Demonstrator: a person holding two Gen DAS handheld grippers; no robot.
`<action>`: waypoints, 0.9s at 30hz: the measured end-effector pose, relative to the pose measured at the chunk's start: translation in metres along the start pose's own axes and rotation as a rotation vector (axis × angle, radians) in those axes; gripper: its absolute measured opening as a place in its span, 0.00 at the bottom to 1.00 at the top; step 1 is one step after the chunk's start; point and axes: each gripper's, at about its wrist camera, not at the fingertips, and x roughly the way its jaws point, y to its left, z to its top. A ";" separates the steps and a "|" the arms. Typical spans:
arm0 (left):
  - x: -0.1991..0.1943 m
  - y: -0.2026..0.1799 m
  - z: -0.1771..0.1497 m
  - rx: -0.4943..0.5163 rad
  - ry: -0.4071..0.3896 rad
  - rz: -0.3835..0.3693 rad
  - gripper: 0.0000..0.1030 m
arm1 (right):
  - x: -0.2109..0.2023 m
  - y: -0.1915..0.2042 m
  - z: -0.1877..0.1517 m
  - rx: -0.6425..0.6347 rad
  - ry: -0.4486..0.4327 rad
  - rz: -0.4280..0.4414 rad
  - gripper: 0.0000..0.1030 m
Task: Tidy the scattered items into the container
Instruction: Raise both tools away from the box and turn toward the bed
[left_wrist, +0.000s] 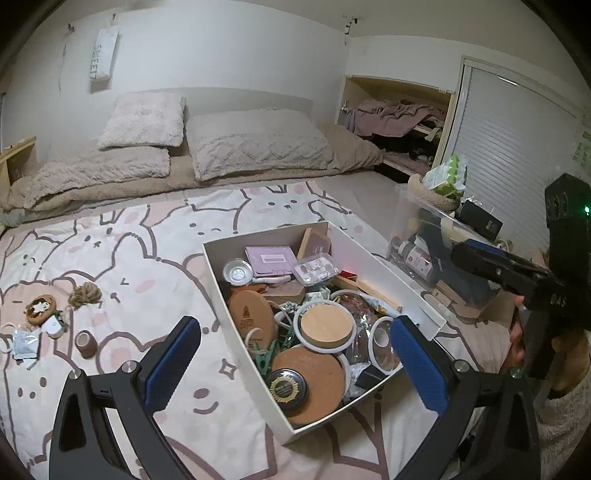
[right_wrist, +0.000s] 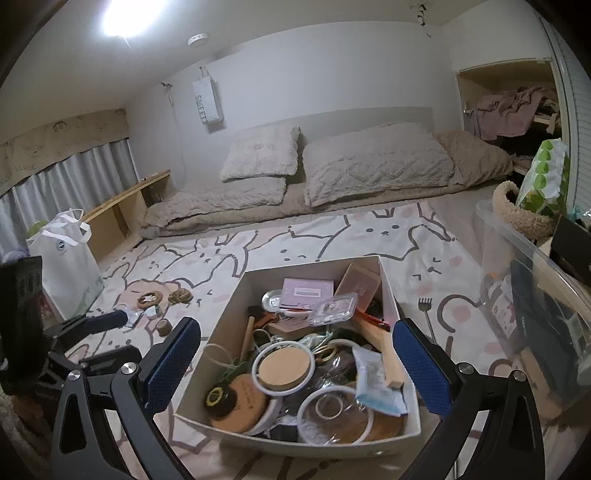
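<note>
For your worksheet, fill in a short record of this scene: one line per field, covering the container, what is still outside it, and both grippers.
Surface: bed cover with a bunny print
Container: white box, open, nearly full
Inside, on top: wooden lid with a white ring
Still outside, left of the box: rope knot, small brown roll, foil packet
Still outside, right of the box: small fork
Left gripper: open, empty
Right gripper: open, empty

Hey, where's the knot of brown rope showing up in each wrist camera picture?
Left wrist: the brown rope knot lies far left on the bunny sheet, left of the white box.
Right wrist: the knot is left of centre, beside the round wooden ornament.
Shared landmark: the SWEET wall hanging.
</note>
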 end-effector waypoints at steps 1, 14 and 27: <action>-0.004 0.001 0.000 0.005 -0.007 0.003 1.00 | -0.003 0.004 -0.002 -0.005 -0.004 -0.004 1.00; -0.046 0.009 -0.005 0.030 -0.075 -0.002 1.00 | -0.030 0.040 -0.022 -0.062 -0.038 -0.047 1.00; -0.080 0.027 -0.013 0.027 -0.117 0.000 1.00 | -0.033 0.064 -0.033 -0.065 -0.049 -0.057 1.00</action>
